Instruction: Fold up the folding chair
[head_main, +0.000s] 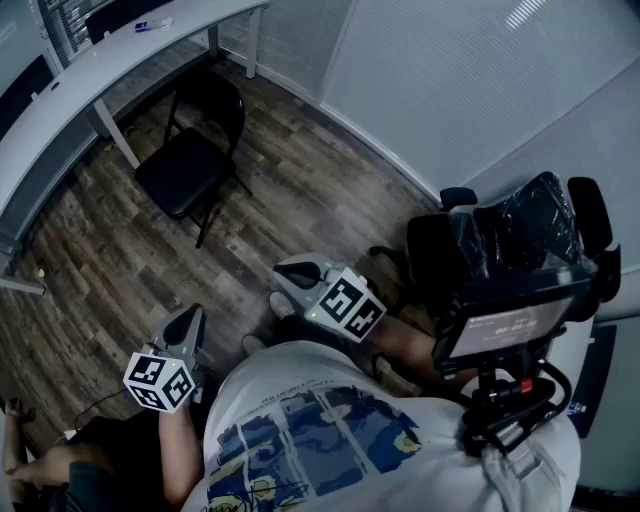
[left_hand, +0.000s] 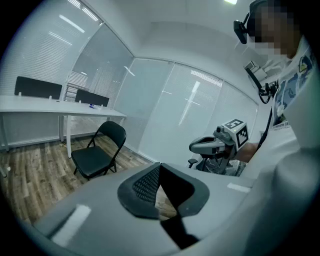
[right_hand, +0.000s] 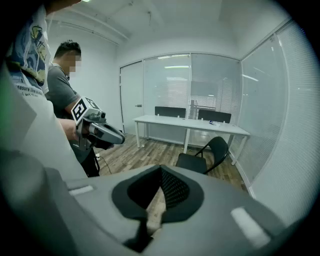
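Head view, desk (head_main: 95, 75) cropped — chair (head_main: 185, 170) unfolded, left gripper (head_main: 188, 322), right gripper (head_main: 297, 271), both closed (empty)

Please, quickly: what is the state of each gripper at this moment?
Left gripper: closed, holding nothing.
Right gripper: closed, holding nothing.

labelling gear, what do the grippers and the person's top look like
Both the left gripper and right gripper are grey, each carrying a cube of black-and-white square markers. Their fingers are dark and mesh-textured. The person wears a white T-shirt with blue print.
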